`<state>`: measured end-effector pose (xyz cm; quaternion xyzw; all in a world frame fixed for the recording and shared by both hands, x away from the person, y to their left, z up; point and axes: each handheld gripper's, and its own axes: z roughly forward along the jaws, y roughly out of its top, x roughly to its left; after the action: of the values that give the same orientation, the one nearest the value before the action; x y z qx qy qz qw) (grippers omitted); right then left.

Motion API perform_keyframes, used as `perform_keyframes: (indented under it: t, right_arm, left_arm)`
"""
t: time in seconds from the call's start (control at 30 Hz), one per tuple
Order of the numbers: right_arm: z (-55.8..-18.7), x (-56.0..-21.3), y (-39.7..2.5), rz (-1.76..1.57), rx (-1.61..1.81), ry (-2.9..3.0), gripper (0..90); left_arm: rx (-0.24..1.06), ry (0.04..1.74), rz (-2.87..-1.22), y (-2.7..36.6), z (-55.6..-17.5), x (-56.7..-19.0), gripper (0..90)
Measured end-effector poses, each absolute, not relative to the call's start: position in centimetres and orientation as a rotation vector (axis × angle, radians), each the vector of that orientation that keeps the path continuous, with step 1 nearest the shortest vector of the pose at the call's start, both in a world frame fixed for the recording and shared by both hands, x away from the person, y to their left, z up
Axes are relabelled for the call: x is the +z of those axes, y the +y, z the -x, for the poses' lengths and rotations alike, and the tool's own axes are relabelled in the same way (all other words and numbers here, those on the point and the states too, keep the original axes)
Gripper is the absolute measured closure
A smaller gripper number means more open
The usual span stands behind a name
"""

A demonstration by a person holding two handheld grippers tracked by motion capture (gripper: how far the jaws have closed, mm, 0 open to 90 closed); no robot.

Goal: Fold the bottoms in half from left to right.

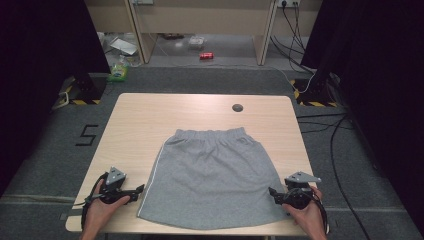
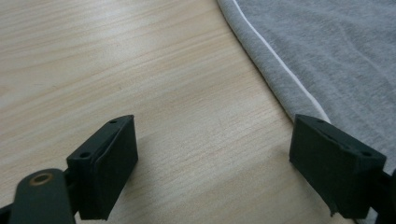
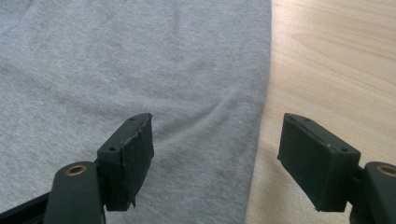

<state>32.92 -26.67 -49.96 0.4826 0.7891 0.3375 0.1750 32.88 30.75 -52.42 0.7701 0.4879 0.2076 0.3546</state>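
Grey skirt flat between apparently open hand-held grippers

The skirt is heather grey with a thin white stripe running down the seam by its left edge. It lies on a table of pale wood grain, which carries a small dark round spot near its far edge. Both the left gripper and the right gripper are black, each topped by a grey plate.
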Motion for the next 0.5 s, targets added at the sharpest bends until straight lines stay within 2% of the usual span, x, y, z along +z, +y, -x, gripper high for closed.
perform_keyframes:
  t: [0.5]
  right_arm:
    - [-32.86, -49.74, -26.37, -1.354, 0.960, 2.233, 27.1]
  left_arm:
    - [0.529, 1.263, -1.981, 30.98, -32.99, -52.37, 16.1]
